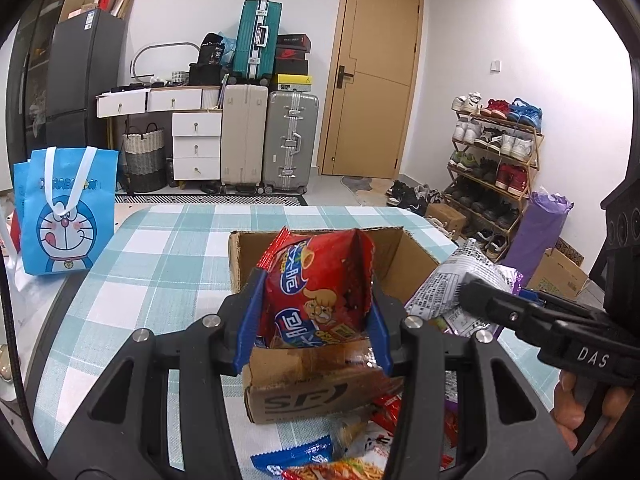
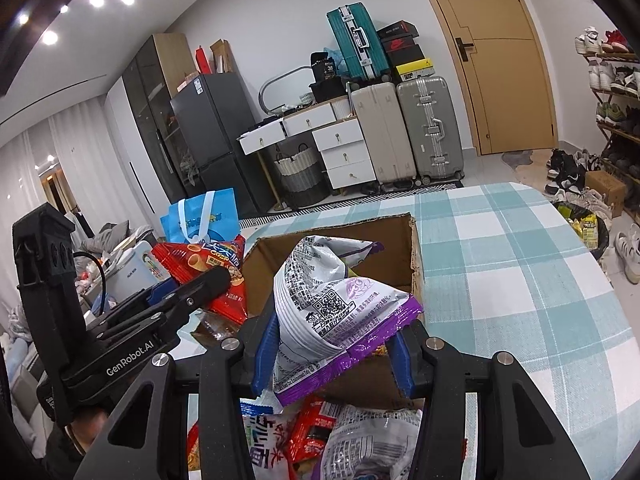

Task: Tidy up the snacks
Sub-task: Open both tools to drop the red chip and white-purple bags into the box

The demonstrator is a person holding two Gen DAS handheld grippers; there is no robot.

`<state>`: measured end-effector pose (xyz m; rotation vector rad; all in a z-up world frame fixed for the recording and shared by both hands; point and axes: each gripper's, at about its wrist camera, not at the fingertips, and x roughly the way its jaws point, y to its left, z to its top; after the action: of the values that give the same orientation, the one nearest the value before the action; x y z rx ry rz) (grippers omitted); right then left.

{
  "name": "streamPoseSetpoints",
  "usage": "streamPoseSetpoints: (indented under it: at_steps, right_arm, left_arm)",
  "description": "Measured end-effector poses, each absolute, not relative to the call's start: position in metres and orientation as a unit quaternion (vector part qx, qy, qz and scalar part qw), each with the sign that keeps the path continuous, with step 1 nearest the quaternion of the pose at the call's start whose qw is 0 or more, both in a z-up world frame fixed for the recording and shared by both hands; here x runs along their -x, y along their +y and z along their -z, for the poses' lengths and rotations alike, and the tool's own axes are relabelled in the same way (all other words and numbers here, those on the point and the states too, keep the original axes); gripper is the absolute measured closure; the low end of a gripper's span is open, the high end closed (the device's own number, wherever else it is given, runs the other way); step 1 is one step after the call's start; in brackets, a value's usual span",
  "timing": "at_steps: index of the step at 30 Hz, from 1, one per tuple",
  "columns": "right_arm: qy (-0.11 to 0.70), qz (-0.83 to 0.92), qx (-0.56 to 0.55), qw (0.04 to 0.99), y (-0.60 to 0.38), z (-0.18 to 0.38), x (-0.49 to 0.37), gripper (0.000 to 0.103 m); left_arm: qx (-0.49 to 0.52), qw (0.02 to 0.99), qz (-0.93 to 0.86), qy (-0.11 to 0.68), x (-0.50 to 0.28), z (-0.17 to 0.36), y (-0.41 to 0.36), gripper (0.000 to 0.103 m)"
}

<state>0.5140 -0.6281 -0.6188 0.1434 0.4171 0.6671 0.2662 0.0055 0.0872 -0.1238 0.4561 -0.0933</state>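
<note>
An open cardboard box (image 1: 320, 396) (image 2: 400, 232) stands on the checked tablecloth. My left gripper (image 1: 314, 312) is shut on a red snack bag (image 1: 320, 284), held upright over the box's near wall. My right gripper (image 2: 332, 344) is shut on a silver and purple snack bag (image 2: 320, 304), held just in front of the box. In the left wrist view the right gripper (image 1: 472, 300) comes in from the right with the silver bag (image 1: 452, 284). The right wrist view shows the left gripper (image 2: 212, 280) at the left with the red bag (image 2: 208, 268). Several loose snack packets (image 1: 352, 448) (image 2: 316, 436) lie near the box.
A blue cartoon tote bag (image 1: 66, 212) (image 2: 204, 220) stands at the table's left edge. Beyond the table are suitcases (image 1: 272, 140), white drawers (image 1: 196, 146), a dark fridge (image 1: 84, 80), a wooden door (image 1: 372, 72) and a shoe rack (image 1: 492, 168). A person's hand (image 1: 580, 408) holds the right gripper.
</note>
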Motion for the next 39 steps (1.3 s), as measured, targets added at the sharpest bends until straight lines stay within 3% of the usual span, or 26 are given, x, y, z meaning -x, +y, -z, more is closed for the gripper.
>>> streamPoseSetpoints:
  at_steps: [20, 22, 24, 26, 28, 31, 34, 39]
  right_arm:
    - [0.229, -0.312, -0.075, 0.919, -0.610, 0.625, -0.547, 0.053]
    - [0.224, -0.317, -0.069, 0.919, -0.612, 0.623, -0.543, 0.046]
    - [0.218, -0.321, -0.073, 0.919, -0.617, 0.622, -0.538, 0.032]
    - [0.206, -0.322, -0.078, 0.921, -0.625, 0.620, -0.531, 0.026]
    - [0.199, -0.315, -0.079, 0.925, -0.634, 0.618, -0.523, 0.015]
    - [0.218, -0.309, -0.091, 0.921, -0.647, 0.621, -0.516, 0.006]
    - [0.238, -0.314, -0.092, 0.914, -0.655, 0.624, -0.507, 0.001]
    - [0.249, -0.301, -0.077, 0.917, -0.666, 0.631, -0.494, 0.001]
  left_arm:
    - [0.019, 0.968, 0.021, 0.251, -0.300, -0.060, -0.013, 0.057]
    - [0.021, 0.967, 0.028, 0.253, -0.297, -0.062, -0.014, 0.053]
    - [0.019, 0.967, 0.034, 0.253, -0.292, -0.066, -0.015, 0.033]
    - [0.017, 0.970, 0.031, 0.241, -0.280, -0.072, -0.012, 0.021]
    - [0.022, 0.971, 0.035, 0.237, -0.270, -0.078, -0.010, 0.019]
    - [0.043, 0.968, 0.026, 0.244, -0.257, -0.083, -0.003, 0.003]
    - [0.055, 0.967, 0.024, 0.248, -0.242, -0.085, 0.004, 0.001]
    - [0.047, 0.962, 0.033, 0.266, -0.220, -0.082, 0.009, 0.001]
